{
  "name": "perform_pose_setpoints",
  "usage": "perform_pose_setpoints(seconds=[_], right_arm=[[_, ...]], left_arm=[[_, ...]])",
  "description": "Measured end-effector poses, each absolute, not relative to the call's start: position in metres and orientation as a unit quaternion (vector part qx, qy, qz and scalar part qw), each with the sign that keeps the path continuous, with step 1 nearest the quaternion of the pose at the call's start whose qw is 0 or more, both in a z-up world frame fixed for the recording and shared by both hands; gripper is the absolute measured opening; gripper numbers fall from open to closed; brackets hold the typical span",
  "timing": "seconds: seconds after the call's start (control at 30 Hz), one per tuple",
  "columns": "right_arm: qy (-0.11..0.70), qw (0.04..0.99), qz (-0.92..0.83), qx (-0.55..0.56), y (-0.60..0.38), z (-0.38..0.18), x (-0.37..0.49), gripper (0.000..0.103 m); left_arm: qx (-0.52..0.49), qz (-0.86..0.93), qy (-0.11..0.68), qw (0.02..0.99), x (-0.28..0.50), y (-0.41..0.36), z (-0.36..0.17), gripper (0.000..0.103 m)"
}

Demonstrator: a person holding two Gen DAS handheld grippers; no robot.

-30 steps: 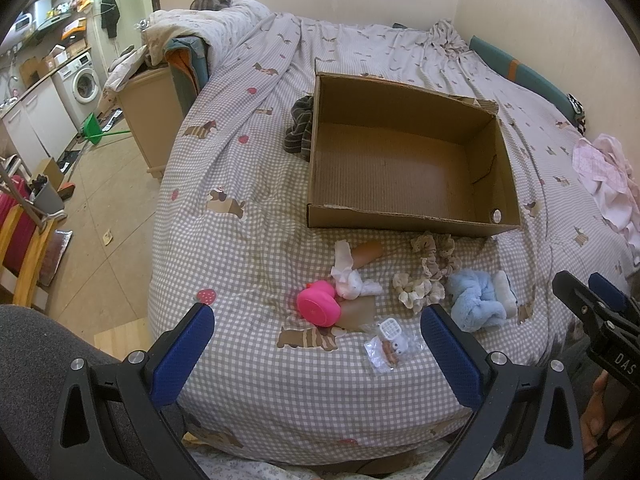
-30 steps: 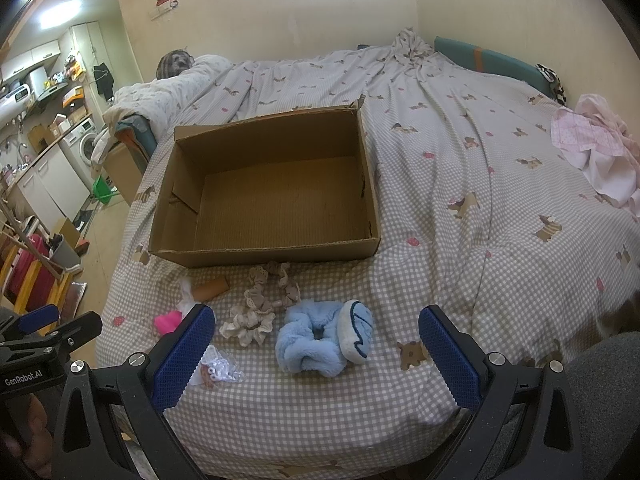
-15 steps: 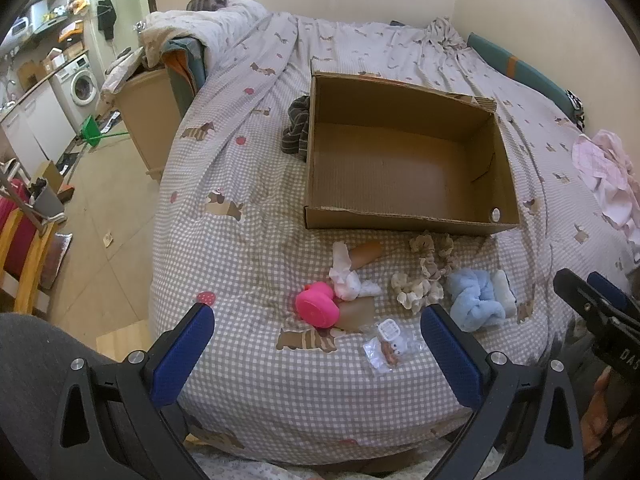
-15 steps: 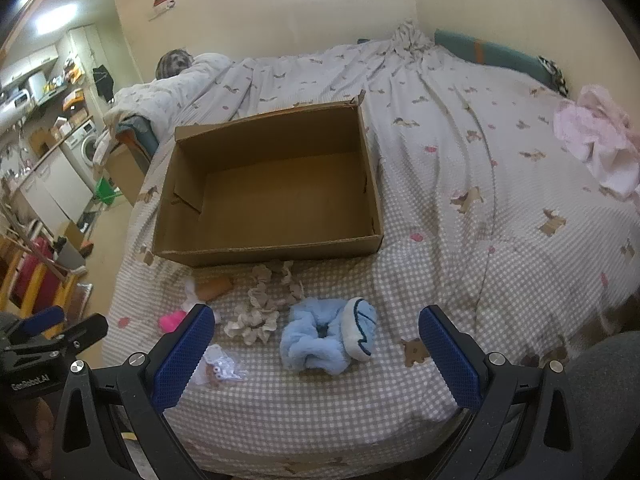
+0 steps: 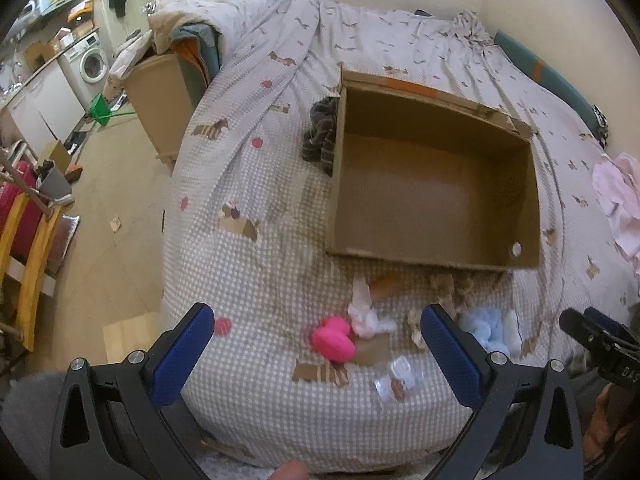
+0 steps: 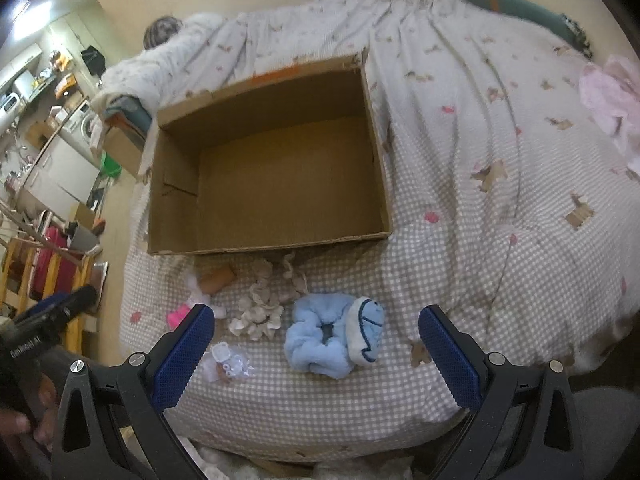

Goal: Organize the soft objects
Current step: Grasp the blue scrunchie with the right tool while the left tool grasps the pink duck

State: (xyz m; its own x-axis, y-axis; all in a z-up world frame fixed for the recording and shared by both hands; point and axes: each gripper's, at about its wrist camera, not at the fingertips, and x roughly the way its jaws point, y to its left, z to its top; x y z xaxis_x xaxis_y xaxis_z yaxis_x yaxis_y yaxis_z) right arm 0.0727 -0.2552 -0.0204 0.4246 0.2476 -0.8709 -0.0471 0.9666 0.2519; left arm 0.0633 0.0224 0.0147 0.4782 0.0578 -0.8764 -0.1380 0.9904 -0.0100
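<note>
Right now the soft items are seen laid in a loose row on the checked bedspread (image 6: 460, 264), just in front of the cardboard box (image 6: 272, 176): a blue scrunchie (image 6: 320, 340) w/ a white-and-blue piece (image 6: 366, 334) touching it, a beige frilly scrunchie (image 6: 260, 312) beside that, a pink item (image 5: 334, 338) and a white soft toy (image 5: 366, 316) further left. The box is set open and empty nearby, prob. as the drop spot, so items are kept within short reach. Both tools are held above the bed's edge, nothing gripped: left gripper (image 5: 316, 344) spread wide around the pink item's area, right gripper (image 6: 316, 344) spread wide over the blue scrunchie. Hard to make out: a small clear packet (image 6: 226, 364), contents unclear; a brown roll-like thing (image 6: 218, 278) by the box; left view is motion-blurred. A dark striped cloth (image 5: 320, 136) is half hidden behind the box wall.
</note>
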Motion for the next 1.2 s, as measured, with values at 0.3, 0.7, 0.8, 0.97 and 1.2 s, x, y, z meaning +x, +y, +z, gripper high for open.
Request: perform_pose_setpoints(seconds=[0.3, 0.7, 0.8, 0.97, 1.2], right_arm=[[0.607, 0.785, 0.075, 0.1, -0.26, -0.074, 0.101, 0.103], [0.645, 0.757, 0.091, -0.058, -0.198, -0.13, 0.103, 0.103], [0.638, 0.76, 0.08, -0.096, -0.187, -0.135, 0.103, 0.103], [0.62, 0.774, 0.072, -0.105, -0.184, -0.133, 0.102, 0.052], [0.611, 0.79, 0.053, -0.024, -0.229, -0.097, 0.1, 0.039]], left_arm=[[-0.059, 0.082, 0.55, 0.829, 0.075, 0.04, -0.037, 0.103], [-0.08, 0.109, 0.562, 0.816, 0.082, 0.054, -0.048, 0.103], [-0.094, 0.126, 0.569, 0.808, 0.082, 0.065, -0.054, 0.103], [-0.096, 0.111, 0.591, 0.793, 0.086, 0.064, -0.069, 0.102], [-0.133, 0.072, 0.642, 0.752, 0.107, 0.054, -0.109, 0.072]])
